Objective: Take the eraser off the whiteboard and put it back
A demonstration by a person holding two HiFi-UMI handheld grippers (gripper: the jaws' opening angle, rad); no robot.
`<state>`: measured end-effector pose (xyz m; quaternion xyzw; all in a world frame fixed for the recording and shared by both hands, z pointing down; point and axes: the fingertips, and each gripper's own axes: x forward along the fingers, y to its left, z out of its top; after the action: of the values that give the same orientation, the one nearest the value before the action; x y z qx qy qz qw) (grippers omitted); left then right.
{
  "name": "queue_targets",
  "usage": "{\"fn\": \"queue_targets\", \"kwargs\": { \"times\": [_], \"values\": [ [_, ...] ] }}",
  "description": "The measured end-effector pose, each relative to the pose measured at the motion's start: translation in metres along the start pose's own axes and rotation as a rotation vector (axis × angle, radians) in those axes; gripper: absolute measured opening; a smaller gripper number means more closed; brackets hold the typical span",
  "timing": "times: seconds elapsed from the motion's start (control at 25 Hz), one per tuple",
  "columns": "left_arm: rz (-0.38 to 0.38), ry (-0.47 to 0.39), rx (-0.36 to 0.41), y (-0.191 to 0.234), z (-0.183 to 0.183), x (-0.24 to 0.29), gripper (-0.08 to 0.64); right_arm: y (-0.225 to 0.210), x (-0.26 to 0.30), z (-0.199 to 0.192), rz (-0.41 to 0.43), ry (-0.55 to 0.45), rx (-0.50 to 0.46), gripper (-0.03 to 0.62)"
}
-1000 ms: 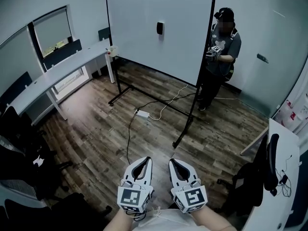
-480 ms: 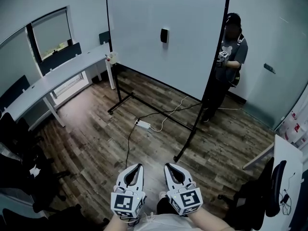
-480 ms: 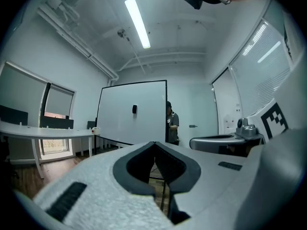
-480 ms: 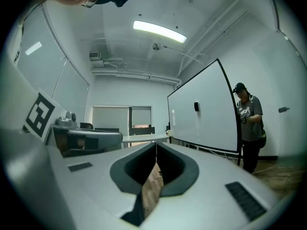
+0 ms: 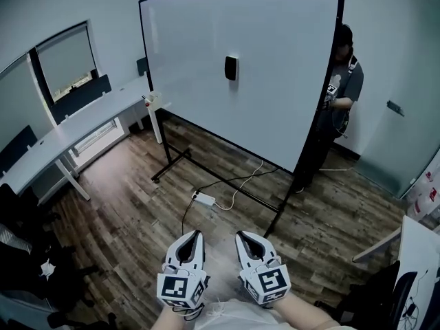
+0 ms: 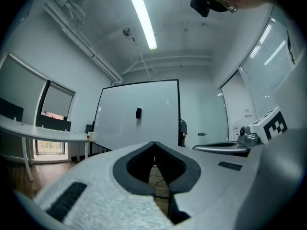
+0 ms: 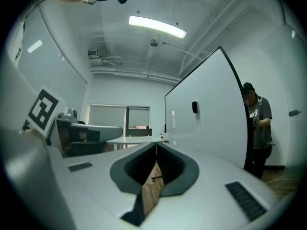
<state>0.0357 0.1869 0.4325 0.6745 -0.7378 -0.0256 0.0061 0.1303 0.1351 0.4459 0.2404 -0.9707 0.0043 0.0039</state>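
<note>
Head view: whiteboard (image 5: 261, 115) nearer than a second ago, eraser (image 5: 231, 68) on it untouched; left hand-held gripper (image 5: 194, 234) and right hand-held gripper (image 5: 245, 236) both closed, empty; approach underway, grasp pending

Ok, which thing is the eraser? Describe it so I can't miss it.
Find the large black-framed whiteboard standing in the middle of the room. The eraser is the small dark upright block on its face, near the middle. It is the only thing on the otherwise blank white surface.
</note>
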Motion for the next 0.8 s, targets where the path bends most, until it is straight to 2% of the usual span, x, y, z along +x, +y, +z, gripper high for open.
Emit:
{"fn": "queue_targets", "kwargs": {
  "times": [0.28, 0.48, 0.8],
  "values": [
    [-0.061, 0.013, -0.020, 0.022, -0.007, 0.081, 0.017, -0.052, 0.049, -0.003, -0.066, 0.004, -0.002, 0.028],
    [-0.157, -0.005, -0.003, 0.045, -0.005, 0.150, 0.017, -0.089, 0.102, -0.006, -0.160, 0.003, 0.003, 0.028],
    [-0.327, 0.006, 0.020, 0.106, 0.009, 0.269, 0.017, -0.146, 0.208, 0.011, -0.340, -0.017, 0.016, 0.028]
  ]
}}
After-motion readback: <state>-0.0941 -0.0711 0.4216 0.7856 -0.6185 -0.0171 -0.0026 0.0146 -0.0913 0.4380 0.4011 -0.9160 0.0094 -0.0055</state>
